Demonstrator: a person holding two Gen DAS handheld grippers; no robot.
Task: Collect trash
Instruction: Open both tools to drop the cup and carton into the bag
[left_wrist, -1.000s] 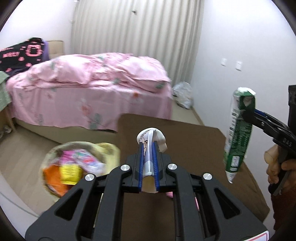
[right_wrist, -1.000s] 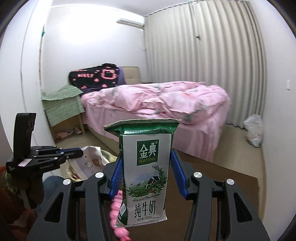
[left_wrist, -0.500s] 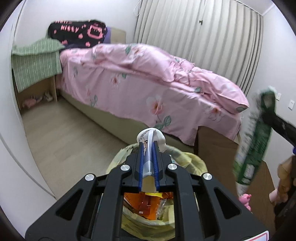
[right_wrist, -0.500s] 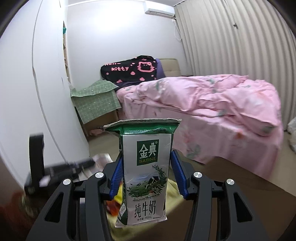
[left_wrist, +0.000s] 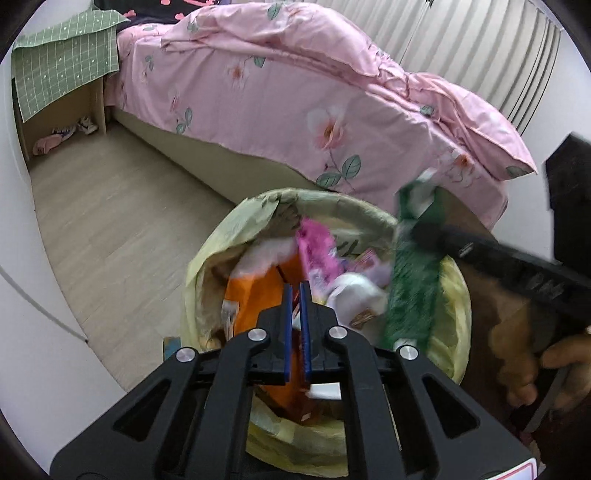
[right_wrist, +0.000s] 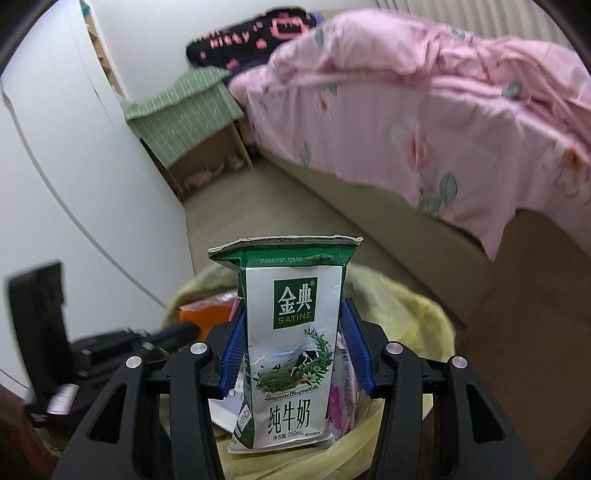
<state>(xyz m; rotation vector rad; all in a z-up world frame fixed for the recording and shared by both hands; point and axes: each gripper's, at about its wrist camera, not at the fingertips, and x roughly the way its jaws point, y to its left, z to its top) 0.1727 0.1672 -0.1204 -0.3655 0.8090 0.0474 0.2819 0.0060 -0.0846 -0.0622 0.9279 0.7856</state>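
Note:
A bin with a yellow liner (left_wrist: 207, 258) sits right under both grippers, filled with orange, pink and white wrappers. My left gripper (left_wrist: 294, 288) hangs over its middle; its jaws are closing to a thin slit with nothing between the blue pads. A white scrap (left_wrist: 325, 391) lies just below them. My right gripper (right_wrist: 291, 310) is shut on a green and white milk carton (right_wrist: 291, 350), held upright over the bin rim (right_wrist: 424, 314). In the left wrist view the carton (left_wrist: 413, 277) is blurred at the bin's right edge.
A bed with a pink flowered cover (left_wrist: 295, 92) runs along the far side. A low shelf under a green checked cloth (left_wrist: 62, 62) stands at the back left. A brown table (left_wrist: 480, 295) borders the bin on the right, a white wall panel (right_wrist: 55, 166) on the left.
Both grippers swung left and down from over the brown table to over the bin. The white wrapper that stuck out of the left jaws is gone from them. The right still holds the carton.

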